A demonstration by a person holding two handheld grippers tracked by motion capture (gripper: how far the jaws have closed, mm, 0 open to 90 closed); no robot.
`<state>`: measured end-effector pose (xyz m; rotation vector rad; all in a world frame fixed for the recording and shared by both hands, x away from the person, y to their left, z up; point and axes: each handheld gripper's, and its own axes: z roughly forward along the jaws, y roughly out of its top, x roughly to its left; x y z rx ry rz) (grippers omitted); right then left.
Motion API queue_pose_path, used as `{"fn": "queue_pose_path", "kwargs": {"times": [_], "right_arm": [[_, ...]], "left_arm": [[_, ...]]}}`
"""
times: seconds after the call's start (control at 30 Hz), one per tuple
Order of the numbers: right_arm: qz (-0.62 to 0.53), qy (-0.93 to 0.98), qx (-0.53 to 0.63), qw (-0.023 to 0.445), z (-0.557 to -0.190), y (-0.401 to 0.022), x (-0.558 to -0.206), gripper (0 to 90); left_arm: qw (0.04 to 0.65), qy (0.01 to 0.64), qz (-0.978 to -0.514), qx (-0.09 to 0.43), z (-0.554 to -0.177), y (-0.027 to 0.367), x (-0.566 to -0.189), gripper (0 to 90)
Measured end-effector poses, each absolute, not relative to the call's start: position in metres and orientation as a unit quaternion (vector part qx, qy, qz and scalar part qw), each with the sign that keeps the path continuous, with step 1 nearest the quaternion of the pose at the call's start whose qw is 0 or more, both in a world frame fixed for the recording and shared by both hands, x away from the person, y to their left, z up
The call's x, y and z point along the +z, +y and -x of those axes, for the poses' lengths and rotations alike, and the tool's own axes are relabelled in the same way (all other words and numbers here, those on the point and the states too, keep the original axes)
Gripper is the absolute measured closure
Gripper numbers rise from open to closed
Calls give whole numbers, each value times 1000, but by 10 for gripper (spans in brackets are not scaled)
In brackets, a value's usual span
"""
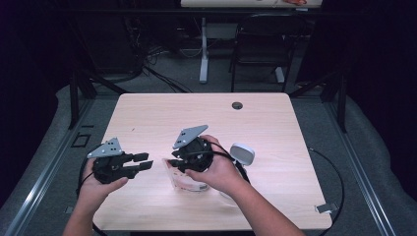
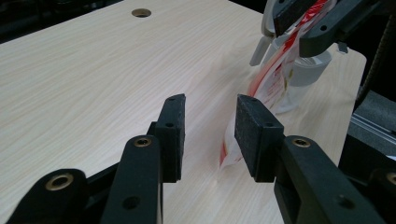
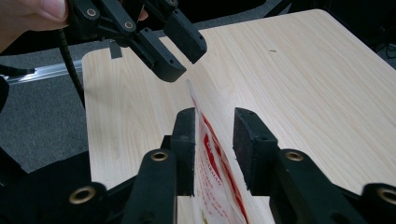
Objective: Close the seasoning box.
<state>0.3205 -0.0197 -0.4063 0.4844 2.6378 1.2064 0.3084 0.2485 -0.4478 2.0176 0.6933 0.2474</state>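
The person is working over a pale wooden surface (image 1: 147, 113) with a claw in each hand, and the thing in hand is a clear plastic bag printed in red (image 3: 212, 158). In the high view the bag (image 1: 184, 179) is lying near the front middle of the surface, partly under the right hand (image 1: 221, 169). The right claw (image 1: 171, 162) is reaching over it, and in the right gripper view the bag's thin upper edge is standing between that claw's (image 3: 214, 140) two pads; it is lying against the left pad, while a gap is showing on the side of the other pad, so the jaws are bracketing the bag rather than pinching it. The left claw (image 1: 142, 161) is hovering just beside the bag with its jaws apart and nothing between them; in the left gripper view the bag (image 2: 261, 88) is rising past the outer side of its right pad (image 2: 254, 133). A grey-and-white round object (image 1: 242, 154) is sitting just behind the right hand. I judge the work to be at an early stage: the bag is being approached from both sides, a firm hold by either claw is not yet showing, and any lifting, opening or moving is left to do.
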Motion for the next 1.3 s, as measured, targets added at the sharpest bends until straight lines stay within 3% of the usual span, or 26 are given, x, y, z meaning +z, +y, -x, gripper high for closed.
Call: {"fn": "queue_pose_path", "kwargs": {"times": [1.03,1.3], "right_arm": [[-146,915,363,101,-324,-4,-411,805],[-144,917,359,100,-324,-3,-412,873]], "left_arm": [[467,290,-829,103,-310,248,-452,609],[465,290,-830,100,-311,248,-454,611]]}}
